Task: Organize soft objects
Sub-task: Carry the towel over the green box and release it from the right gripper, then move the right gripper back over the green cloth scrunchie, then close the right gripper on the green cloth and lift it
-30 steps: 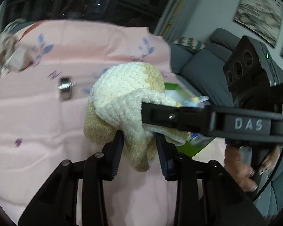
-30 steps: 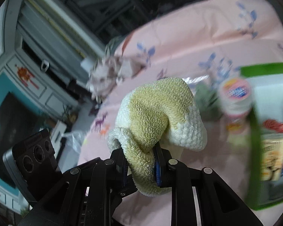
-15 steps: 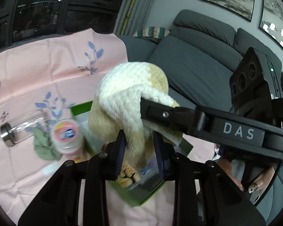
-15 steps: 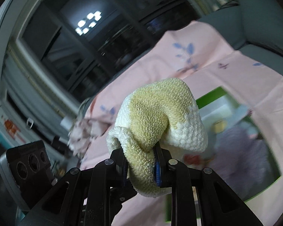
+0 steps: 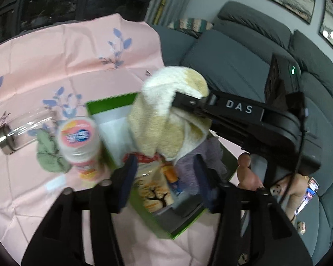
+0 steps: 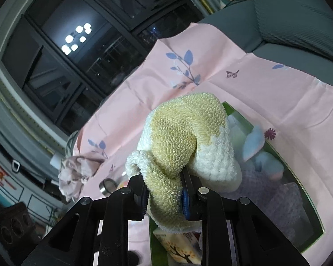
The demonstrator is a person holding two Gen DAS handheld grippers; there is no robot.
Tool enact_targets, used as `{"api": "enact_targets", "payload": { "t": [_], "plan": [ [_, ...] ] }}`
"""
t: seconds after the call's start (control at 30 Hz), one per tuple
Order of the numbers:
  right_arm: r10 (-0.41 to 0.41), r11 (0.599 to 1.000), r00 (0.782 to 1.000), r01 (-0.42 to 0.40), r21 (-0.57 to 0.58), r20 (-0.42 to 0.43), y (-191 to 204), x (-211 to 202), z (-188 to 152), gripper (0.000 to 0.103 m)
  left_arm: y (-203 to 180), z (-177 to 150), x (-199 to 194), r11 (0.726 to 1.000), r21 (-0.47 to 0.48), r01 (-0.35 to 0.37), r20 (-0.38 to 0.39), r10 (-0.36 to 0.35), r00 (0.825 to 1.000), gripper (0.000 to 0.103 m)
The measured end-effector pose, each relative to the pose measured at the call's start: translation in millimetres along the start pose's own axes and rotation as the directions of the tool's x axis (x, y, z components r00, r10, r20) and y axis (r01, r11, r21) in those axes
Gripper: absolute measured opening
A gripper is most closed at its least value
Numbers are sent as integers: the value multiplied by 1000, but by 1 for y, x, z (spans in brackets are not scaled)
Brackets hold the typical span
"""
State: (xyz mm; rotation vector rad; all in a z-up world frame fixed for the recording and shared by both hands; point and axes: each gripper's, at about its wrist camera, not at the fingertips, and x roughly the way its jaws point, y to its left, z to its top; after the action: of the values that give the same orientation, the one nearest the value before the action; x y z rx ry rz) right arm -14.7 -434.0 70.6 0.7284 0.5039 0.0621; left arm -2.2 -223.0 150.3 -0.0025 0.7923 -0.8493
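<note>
Left wrist view: the left claw point(image 5: 165, 182) has just spread wide, clear of the cream-and-tan towel point(image 5: 164, 119), which hangs over the green box point(image 5: 182, 228) on a pink floral cloth point(image 5: 66, 51); grey sofa point(image 5: 230, 66) behind.

Right wrist view: the right claw point(image 6: 164, 196), jaws easing slightly, pinches the towel point(image 6: 186, 141). Dark windows point(image 6: 62, 51) beyond.

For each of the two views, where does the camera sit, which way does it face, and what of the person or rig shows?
Left wrist: sits on the left gripper, faces down at the green box on the pink cloth; its open fingers, the right gripper and a hand show.
Right wrist: sits on the right gripper, faces across the box toward dark windows; its fingers grip the knitted sock.
Shared: sock, box, cloth.
</note>
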Motion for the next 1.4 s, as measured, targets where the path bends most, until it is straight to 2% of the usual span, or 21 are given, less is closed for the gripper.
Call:
{"api": "enact_targets", "payload": {
  "t": [0.03, 0.07, 0.1, 0.17, 0.2, 0.37, 0.43, 0.5, 0.6, 0.73, 0.93, 1.0, 1.03, 1.07, 1.1, 1.17, 1.27, 1.4],
  "plan": [
    [-7, 1000, 1000, 7, -1, 6, 1, -1, 0, 33, 6, 0, -7, 1000, -15, -5, 16, 5, 1000, 73],
    [-18, 1000, 1000, 18, -6, 14, 2, -2, -1, 45, 11, -1, -13, 1000, -28, -5, 30, 6, 1000, 82],
    [-34, 999, 999, 34, -12, 23, 3, -4, -1, 62, 17, -2, -20, 999, -42, -6, 41, 8, 999, 86],
    [-45, 999, 998, 46, -22, 43, 5, -9, -2, 78, 31, -5, -31, 996, -75, -45, 50, 48, 998, 86],
    [-36, 999, 998, 37, -26, 56, 5, -12, -2, 81, 39, -6, -36, 993, -95, -74, 54, 79, 995, 86],
    [-19, 999, 990, 24, -38, 136, 10, -34, -3, 87, 90, -11, -58, 956, -243, -164, 89, 191, 978, 86],
    [-23, 999, 988, 29, -39, 153, 12, -37, -2, 87, 112, -14, -57, 924, -311, -224, 75, 258, 963, 86],
    [-11, 999, 986, 18, -41, 165, 13, -41, -2, 87, 127, -15, -50, 901, -356, -250, 59, 288, 956, 86],
    [1, 999, 986, 6, -38, 170, 13, -43, -1, 87, 155, -22, -30, 867, -432, -248, 20, 284, 959, 85],
    [-8, 999, 986, 14, -35, 167, 12, -43, -2, 87, 179, -29, 3, 838, -477, -267, -54, 275, 960, 84],
    [-18, 999, 986, 23, -31, 163, 12, -41, -1, 87, 201, -35, 39, 800, -544, -254, -107, 234, 966, 69],
    [-14, 999, 987, 21, -42, 159, 13, -40, -1, 87, 206, -38, 50, 789, -581, -200, -115, 163, 980, 60],
    [-13, 999, 988, 21, -49, 156, 15, -40, -1, 87, 207, -39, 51, 784, -591, -190, -106, 158, 982, 58],
    [-13, 998, 988, 22, -57, 153, 16, -39, -1, 87, 206, -38, 49, 783, -588, -202, -98, 178, 979, 45],
    [-12, 998, 988, 22, -63, 151, 18, -38, -2, 87, 205, -37, 49, 784, -575, -234, -111, 208, 972, 26],
    [-11, 997, 990, 22, -78, 139, 23, -36, -3, 87, 205, -39, 51, 781, -571, -254, -138, 214, 967, 11],
    [-9, 994, 993, 22, -111, 119, 33, -33, -7, 87, 204, -44, 44, 774, -581, -254, -116, 229, 966, 9],
    [2, 987, 996, 13, -160, 94, 51, -28, -14, 87, 194, -52, 20, 783, -554, -283, -103, 273, 956, 8]
  ]
}}
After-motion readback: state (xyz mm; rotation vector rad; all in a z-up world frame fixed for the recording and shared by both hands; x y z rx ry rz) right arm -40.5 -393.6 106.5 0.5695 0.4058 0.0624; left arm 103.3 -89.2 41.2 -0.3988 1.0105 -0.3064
